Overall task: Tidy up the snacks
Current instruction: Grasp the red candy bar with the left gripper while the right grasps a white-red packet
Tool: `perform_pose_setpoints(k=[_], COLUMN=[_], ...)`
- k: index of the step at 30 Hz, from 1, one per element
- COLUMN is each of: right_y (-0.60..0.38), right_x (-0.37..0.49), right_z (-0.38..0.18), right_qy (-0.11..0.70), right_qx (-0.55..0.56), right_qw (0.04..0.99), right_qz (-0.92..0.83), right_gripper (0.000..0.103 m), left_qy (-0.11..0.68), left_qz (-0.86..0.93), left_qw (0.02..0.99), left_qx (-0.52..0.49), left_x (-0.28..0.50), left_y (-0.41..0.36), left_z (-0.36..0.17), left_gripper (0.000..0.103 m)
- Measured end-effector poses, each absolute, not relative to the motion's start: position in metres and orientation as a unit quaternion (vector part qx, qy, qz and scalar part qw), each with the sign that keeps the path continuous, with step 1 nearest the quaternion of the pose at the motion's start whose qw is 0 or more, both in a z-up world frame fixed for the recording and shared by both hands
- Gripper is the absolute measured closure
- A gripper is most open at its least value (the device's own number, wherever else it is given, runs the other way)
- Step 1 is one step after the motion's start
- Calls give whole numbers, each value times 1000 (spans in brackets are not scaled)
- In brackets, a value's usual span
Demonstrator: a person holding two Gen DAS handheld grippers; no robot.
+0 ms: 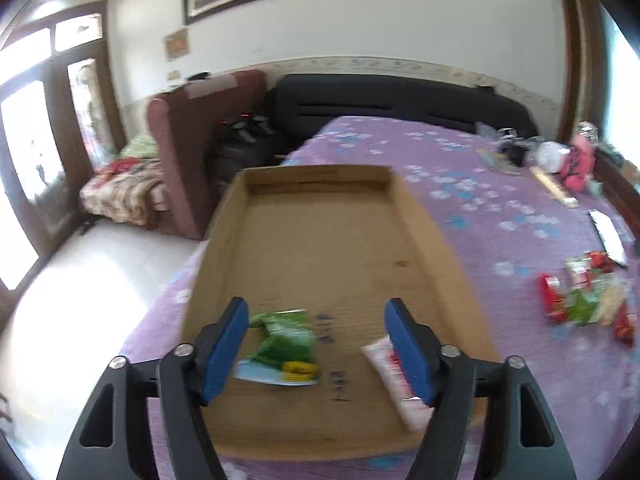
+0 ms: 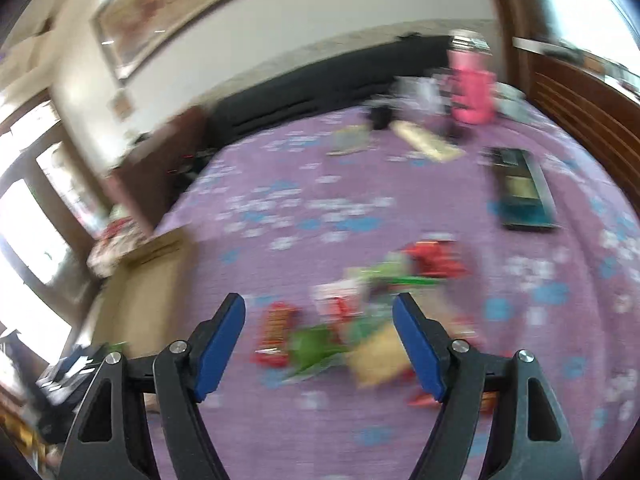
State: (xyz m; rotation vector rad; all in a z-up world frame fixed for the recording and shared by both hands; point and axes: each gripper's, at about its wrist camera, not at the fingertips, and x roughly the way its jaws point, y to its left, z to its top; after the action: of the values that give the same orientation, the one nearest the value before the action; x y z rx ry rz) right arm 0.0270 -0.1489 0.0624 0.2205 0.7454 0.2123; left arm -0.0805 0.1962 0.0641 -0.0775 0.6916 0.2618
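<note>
A shallow cardboard tray [image 1: 320, 240] lies on the purple bedspread. In its near end lie a green snack packet [image 1: 286, 346] and a white and red packet [image 1: 394, 376]. My left gripper [image 1: 316, 312] hangs over them, open, with nothing between its blue pads. A pile of loose snack packets [image 1: 584, 294] lies on the bedspread to the tray's right. In the blurred right wrist view that pile [image 2: 360, 312] spreads just ahead of my right gripper [image 2: 320, 308], which is open and holds nothing. The tray's edge [image 2: 148, 280] shows at the left there.
At the bed's far right lie a pink bag [image 2: 472, 92], a flat light box [image 2: 424, 140] and a dark flat package [image 2: 520, 192]. A black headboard [image 1: 400, 100] runs behind. A brown chair [image 1: 188, 140] and pale floor [image 1: 80, 300] lie left of the bed.
</note>
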Motion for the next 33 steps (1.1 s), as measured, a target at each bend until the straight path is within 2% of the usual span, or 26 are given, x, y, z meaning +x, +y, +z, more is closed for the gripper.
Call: perform_pose_setpoints(k=[3,5,7,8,11,15,19,23,25,27,29,33], right_y=[-175,-183,-189,-192,-199,-204,-212,-210,-207,-204,-202,-190], right_x=[35,40,41,44,43,40,42,41,39,38,37,33], right_z=[46,35,25,22,22,23,22,23,25,27,29,31], right_qy=[381,390,393,394,386,375,377,376,373,367,364,352], right_qx=[124,132,137,141,160,165,194,197,191,184,177,146], right_qw=[912,908,906,905,904,908,900,898,900,903,905,914], right_qz=[83,80,76,77,92,90,99,112,121,126,132,138], right_gripper=[27,31,50,51,52,52,52,51,51,51,51,51], left_qy=[352,365,385,393,423,463,491,499,497,487,484,463], left_qz=[74,47,15,2,-41,-59,-82,-75,-63,-49,-43,-32], left_qw=[932,929,922,918,904,883,865,863,865,872,874,886], left_qx=[-46,-42,-42,-43,-46,-49,-57,-18,-4,8,4,-6], left_x=[-72,-65,-53,-47,-23,14,40,52,52,49,48,42], left_y=[174,155,132,122,87,52,29,8,9,12,19,34], left_z=[77,80,81,80,75,58,40,23,16,15,15,12], left_gripper=[21,21,21,21,25,46,47,48,58,75,79,81])
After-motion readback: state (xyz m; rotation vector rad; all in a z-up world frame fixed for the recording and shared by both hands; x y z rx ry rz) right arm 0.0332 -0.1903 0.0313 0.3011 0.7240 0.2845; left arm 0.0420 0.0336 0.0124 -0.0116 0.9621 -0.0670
